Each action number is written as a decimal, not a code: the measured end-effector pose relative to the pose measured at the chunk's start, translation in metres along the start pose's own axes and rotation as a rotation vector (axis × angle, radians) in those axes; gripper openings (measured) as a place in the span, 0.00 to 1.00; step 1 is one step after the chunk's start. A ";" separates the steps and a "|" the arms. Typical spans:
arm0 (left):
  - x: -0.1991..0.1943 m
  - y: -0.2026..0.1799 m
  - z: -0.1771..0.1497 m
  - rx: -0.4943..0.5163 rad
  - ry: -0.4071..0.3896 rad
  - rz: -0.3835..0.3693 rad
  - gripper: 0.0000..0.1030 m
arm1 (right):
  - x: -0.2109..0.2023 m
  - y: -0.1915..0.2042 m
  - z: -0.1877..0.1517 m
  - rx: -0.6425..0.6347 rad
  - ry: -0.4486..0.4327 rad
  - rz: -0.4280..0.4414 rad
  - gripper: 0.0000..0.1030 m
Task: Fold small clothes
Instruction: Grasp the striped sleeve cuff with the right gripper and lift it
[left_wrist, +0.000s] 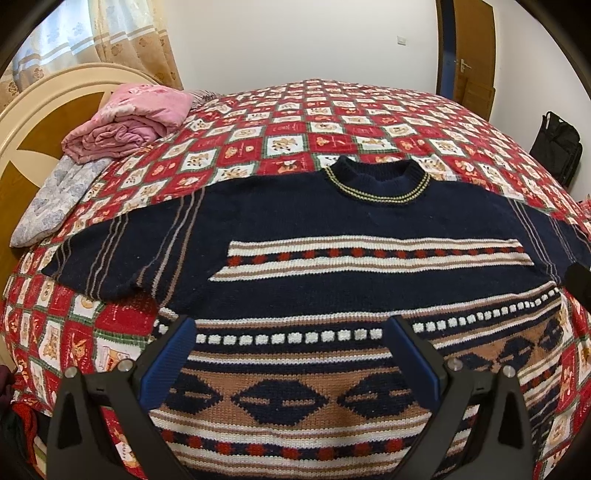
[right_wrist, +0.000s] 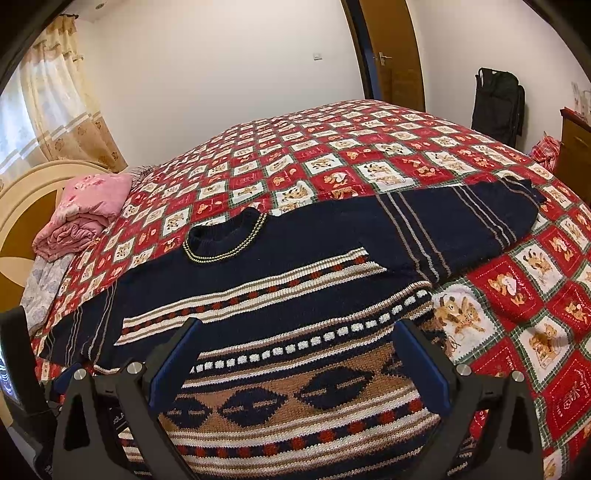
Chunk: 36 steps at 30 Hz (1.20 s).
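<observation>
Bedroom setup with white walls and a big bed (left_wrist: 369, 110) covered in a red and white teddy-bear patchwork spread. Both grippers hang over the near edge with their jaws spread wide open, holding nothing: the left gripper (left_wrist: 291, 354) sits above the lower middle of the sweater, and the right gripper (right_wrist: 299, 358) is above the hem area more toward the right side. Just under them, the sweater (left_wrist: 332, 221) lies flat and face up on the bed, navy knit with white, tan and red pattern bands, collar pointing to the far side and both sleeves stretched straight out left and right. Farther out, a folded pink blanket (left_wrist: 125, 118) sits at the far left by the curved headboard (left_wrist: 33, 122). Curtains (right_wrist: 62, 110) hang left, wooden door (right_wrist: 391, 55) far right, black bag (right_wrist: 498, 107) beside it.
</observation>
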<state>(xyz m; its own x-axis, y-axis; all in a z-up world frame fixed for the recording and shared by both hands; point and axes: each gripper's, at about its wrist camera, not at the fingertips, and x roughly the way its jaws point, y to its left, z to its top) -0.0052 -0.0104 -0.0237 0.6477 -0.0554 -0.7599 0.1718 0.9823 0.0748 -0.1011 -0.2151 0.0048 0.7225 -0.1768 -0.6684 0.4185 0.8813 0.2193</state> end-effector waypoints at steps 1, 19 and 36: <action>0.001 -0.001 -0.001 0.000 0.005 -0.010 1.00 | 0.001 -0.002 0.000 0.005 0.004 0.004 0.99; 0.011 -0.014 0.010 0.030 0.026 -0.119 1.00 | 0.029 -0.289 0.107 0.387 -0.072 -0.224 0.99; 0.037 -0.018 0.029 0.012 0.047 -0.064 1.00 | 0.117 -0.399 0.140 0.560 -0.029 -0.394 0.69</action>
<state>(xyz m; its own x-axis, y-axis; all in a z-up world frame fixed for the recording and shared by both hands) 0.0370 -0.0353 -0.0346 0.5996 -0.1091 -0.7929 0.2204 0.9749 0.0325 -0.1062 -0.6494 -0.0616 0.4689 -0.4569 -0.7559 0.8692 0.3908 0.3030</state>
